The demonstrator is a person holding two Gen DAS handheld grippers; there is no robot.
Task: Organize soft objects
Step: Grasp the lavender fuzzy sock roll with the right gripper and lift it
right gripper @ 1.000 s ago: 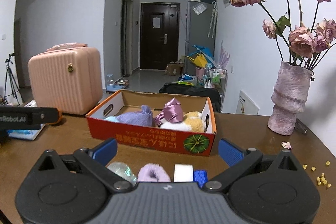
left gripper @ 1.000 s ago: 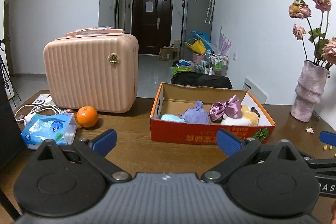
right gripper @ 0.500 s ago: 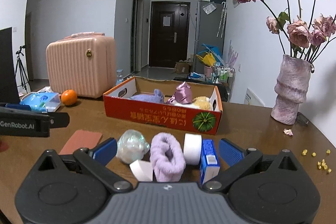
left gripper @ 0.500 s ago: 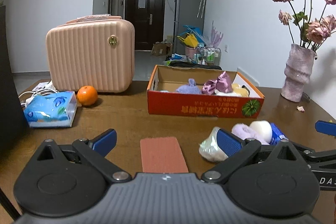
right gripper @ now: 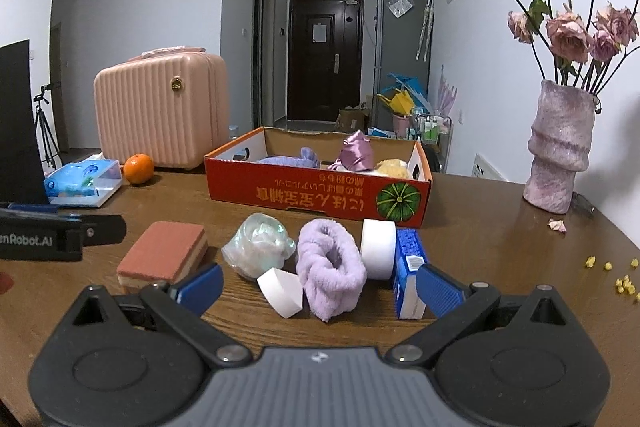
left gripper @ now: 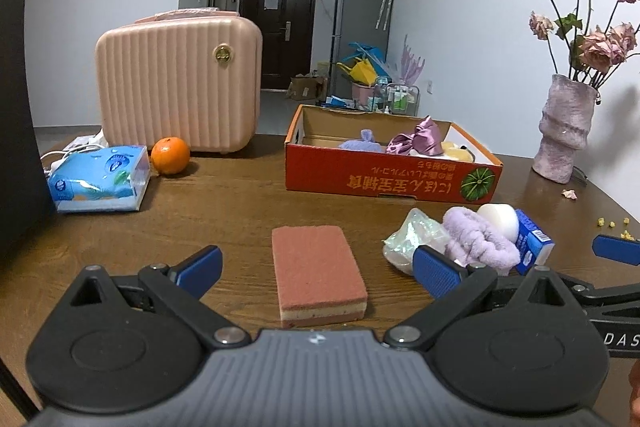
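Sponge (left gripper: 318,277) is now framed lower centre between the spread-wide, empty left gripper (left gripper: 318,269) fingers, brought closer than a second ago; right gripper (right gripper: 318,287), likewise released, is lined up on purple scrunchie (right gripper: 330,269). Pickup is judged imminent.

1. A brown wooden desk (left gripper: 224,211) carries everything.
2. Straight ahead of the left gripper (left gripper: 316,273): a sponge (left gripper: 316,277).
3. Beyond it: a red cardboard box (left gripper: 384,183).
4. Ahead-left: a tissue pack (left gripper: 100,179), an orange (left gripper: 170,155), a pink case (left gripper: 176,91).
5. Far right: a vase (left gripper: 564,131).

both grippers' jaws wide apart
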